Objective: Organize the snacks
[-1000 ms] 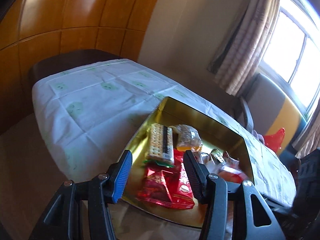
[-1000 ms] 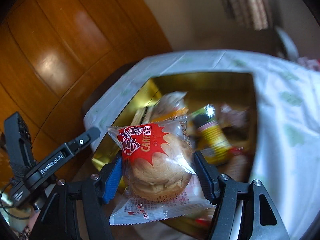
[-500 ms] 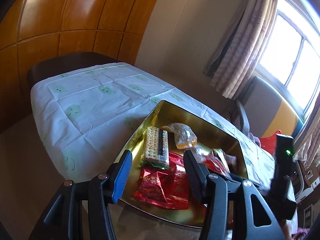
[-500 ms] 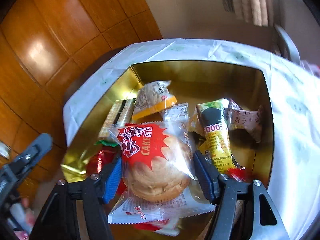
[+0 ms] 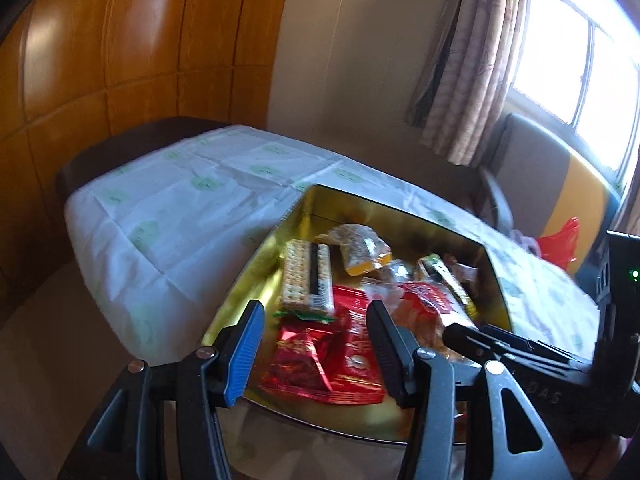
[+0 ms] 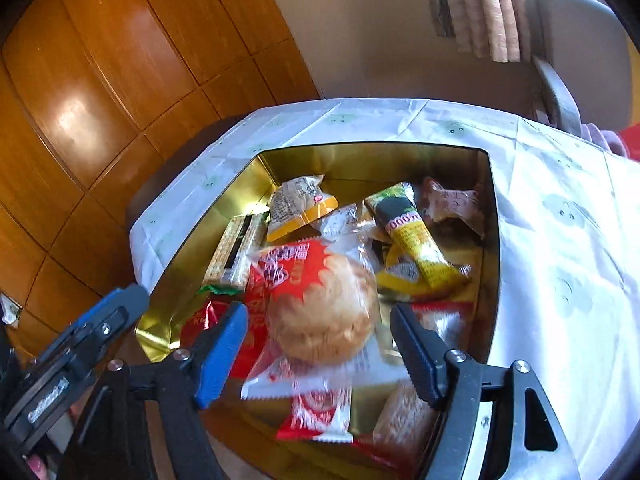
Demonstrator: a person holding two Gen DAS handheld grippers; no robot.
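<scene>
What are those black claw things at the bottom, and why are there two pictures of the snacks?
They are two hand-held grippers; a person carries one in each hand. Each has a camera looking along its jaws, so you get two views. The left gripper is open and empty above the gold metal box, which sits on a white tablecloth and holds wrapped snacks. On the right gripper the jaws have just been closing, with a round cake in a clear red-printed wrapper between them, though the pads do not seem to press it.
</scene>
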